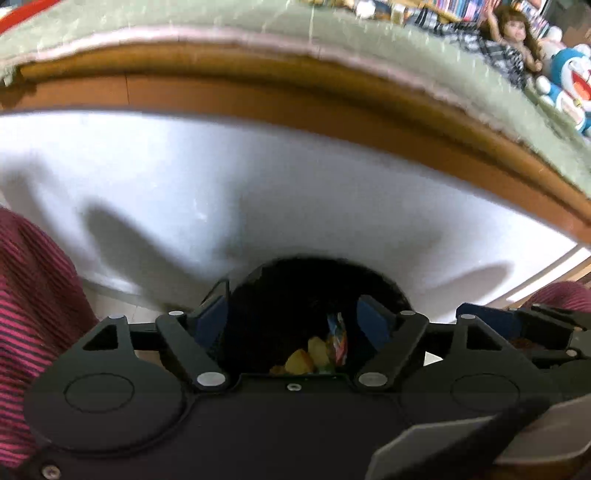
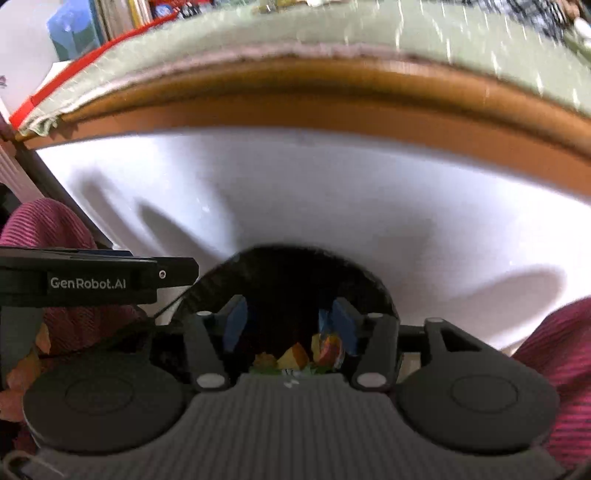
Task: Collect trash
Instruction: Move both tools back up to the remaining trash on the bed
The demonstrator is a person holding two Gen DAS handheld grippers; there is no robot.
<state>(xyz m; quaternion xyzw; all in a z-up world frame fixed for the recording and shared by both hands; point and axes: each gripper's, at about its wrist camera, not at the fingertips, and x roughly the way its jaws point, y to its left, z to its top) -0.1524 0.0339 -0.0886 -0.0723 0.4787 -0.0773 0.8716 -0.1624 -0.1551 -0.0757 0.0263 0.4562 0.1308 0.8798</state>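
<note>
A black bin [image 1: 295, 284] [image 2: 291, 277] sits right below both grippers, its round mouth dark. Inside lie yellow scraps [image 1: 301, 360] [image 2: 295, 356] and a colourful wrapper [image 1: 338, 338] [image 2: 327, 345]. My left gripper [image 1: 291, 321] is open over the bin mouth, blue pads wide apart and nothing between them. My right gripper [image 2: 290, 325] is also open above the bin; the wrapper lies close by its right pad [image 2: 343, 325], and I cannot tell whether they touch. Each gripper shows from the side in the other's view: the right one [image 1: 535, 325], the left one [image 2: 96, 282].
Ahead rises a white panel [image 1: 258, 184] under a wooden edge [image 1: 258, 92] covered by a green cloth [image 1: 184, 22]. A doll [image 1: 513, 33] and a blue plush toy [image 1: 572, 77] lie on the cloth at far right. Magenta striped clothing [image 1: 33, 295] [image 2: 561, 362] flanks the bin.
</note>
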